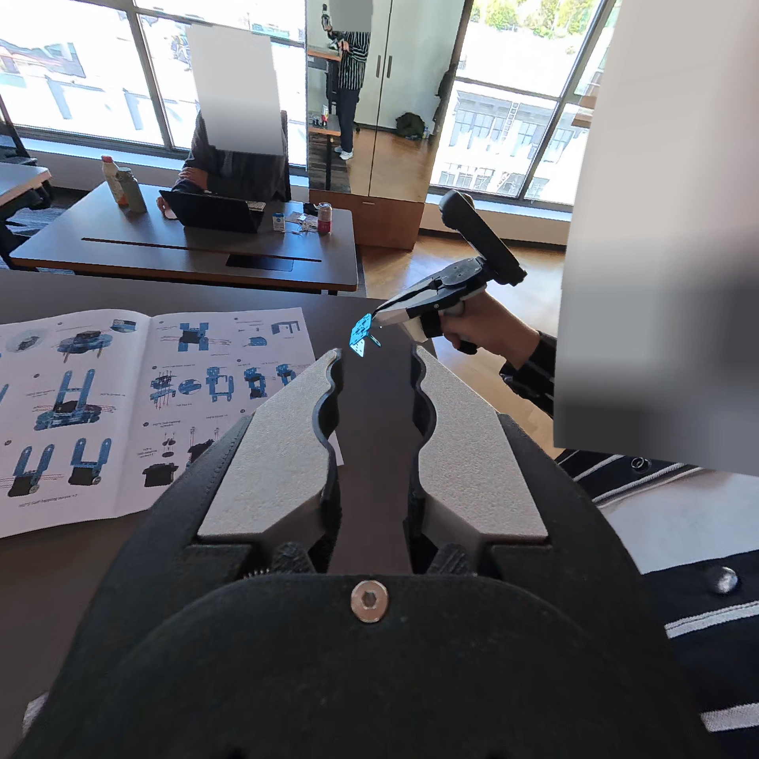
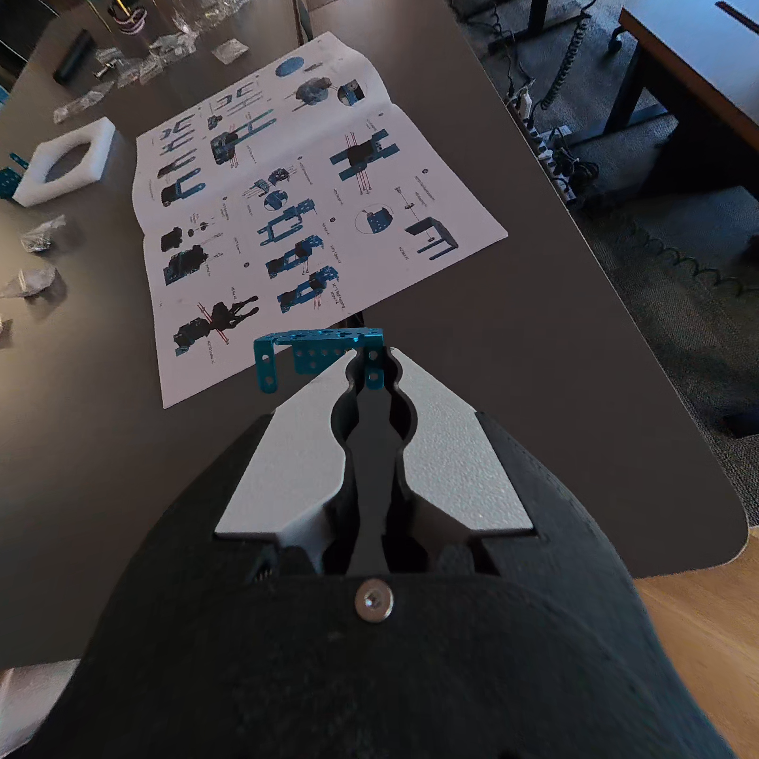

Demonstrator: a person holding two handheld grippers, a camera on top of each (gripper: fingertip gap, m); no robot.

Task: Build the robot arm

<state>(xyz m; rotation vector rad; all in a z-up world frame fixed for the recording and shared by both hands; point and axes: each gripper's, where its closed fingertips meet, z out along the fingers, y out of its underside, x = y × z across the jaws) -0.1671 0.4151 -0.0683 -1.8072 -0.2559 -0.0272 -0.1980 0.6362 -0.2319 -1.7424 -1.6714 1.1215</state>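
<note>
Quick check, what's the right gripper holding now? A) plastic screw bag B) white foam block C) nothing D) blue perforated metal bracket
D: the right gripper is shut on one flange of the blue perforated metal bracket, held above the dark table near the instruction sheet; the left gripper is open and empty.

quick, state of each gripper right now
left gripper: open, holding nothing, above the table.
right gripper: shut on the blue bracket, held above the table.
</note>
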